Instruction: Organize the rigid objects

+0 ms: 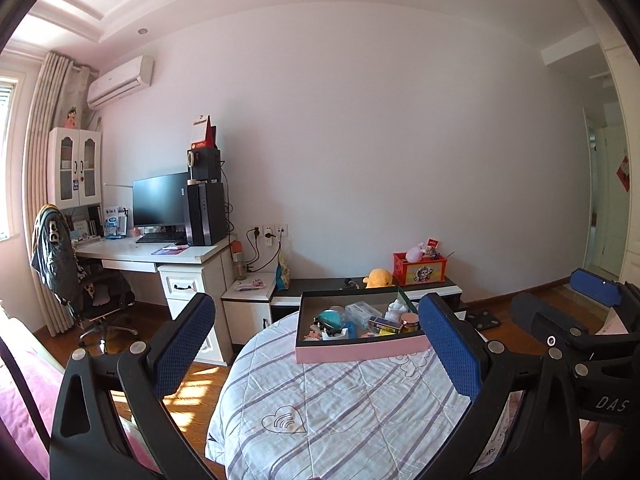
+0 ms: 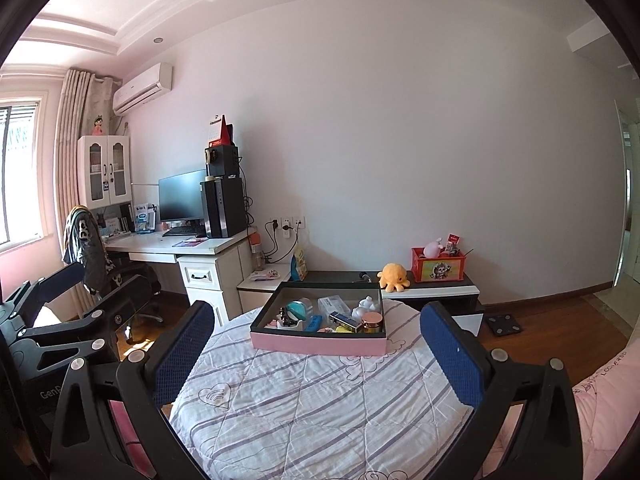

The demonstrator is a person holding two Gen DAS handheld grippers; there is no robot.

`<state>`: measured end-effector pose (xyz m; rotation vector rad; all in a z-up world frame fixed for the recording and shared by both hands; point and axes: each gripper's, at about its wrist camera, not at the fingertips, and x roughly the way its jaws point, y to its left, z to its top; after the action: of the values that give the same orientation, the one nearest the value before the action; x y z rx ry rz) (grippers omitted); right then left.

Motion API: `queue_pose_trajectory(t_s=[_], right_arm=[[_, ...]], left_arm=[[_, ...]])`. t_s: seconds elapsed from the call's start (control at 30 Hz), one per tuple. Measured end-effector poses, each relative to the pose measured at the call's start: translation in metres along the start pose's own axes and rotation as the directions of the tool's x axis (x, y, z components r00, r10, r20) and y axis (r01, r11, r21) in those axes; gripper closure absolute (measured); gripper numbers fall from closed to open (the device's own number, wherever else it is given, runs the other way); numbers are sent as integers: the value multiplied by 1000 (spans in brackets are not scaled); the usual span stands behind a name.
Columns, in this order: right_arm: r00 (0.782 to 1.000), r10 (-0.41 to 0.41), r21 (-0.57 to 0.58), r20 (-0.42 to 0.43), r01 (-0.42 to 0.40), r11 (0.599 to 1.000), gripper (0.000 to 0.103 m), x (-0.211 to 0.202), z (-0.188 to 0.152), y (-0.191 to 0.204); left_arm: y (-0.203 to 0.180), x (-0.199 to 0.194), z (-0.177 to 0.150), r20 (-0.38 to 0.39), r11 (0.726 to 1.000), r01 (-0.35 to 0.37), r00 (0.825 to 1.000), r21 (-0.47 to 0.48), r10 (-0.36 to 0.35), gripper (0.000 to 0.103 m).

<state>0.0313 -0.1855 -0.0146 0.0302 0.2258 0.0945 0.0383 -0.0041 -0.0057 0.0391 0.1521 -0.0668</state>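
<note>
A pink box (image 1: 360,350) (image 2: 316,343) with a dark inside sits on the far end of a striped quilt (image 1: 340,404) (image 2: 312,400). It holds several small items: a teal round piece (image 1: 330,317) (image 2: 297,309), a clear case (image 1: 362,313) (image 2: 334,305), a white figure (image 1: 396,307) (image 2: 367,306) and a gold-lidded jar (image 1: 410,322) (image 2: 372,322). My left gripper (image 1: 316,340) is open, short of the box. My right gripper (image 2: 316,344) is open too, level with the box's near wall. Both hold nothing.
Beyond the quilt stands a low dark bench (image 2: 432,286) with a yellow plush toy (image 2: 394,276) and a red crate (image 2: 438,266). A white desk (image 2: 188,246) with monitor and computer tower is at left, an office chair (image 2: 100,264) beside it. Wooden floor (image 2: 560,320) lies to the right.
</note>
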Motion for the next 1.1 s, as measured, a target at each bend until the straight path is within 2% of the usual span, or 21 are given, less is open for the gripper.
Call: queue_pose_trajectory(t_s=[0.3, 1.1], right_arm=[[997, -53, -18, 54, 54, 998, 0, -23, 4, 3], [992, -72, -38, 104, 76, 996, 0, -38, 6, 11]], left_arm=[[-5, -11, 4, 22, 1000, -8, 1000, 17, 8, 0], [-1, -19, -2, 81, 999, 5, 997, -33, -2, 0]])
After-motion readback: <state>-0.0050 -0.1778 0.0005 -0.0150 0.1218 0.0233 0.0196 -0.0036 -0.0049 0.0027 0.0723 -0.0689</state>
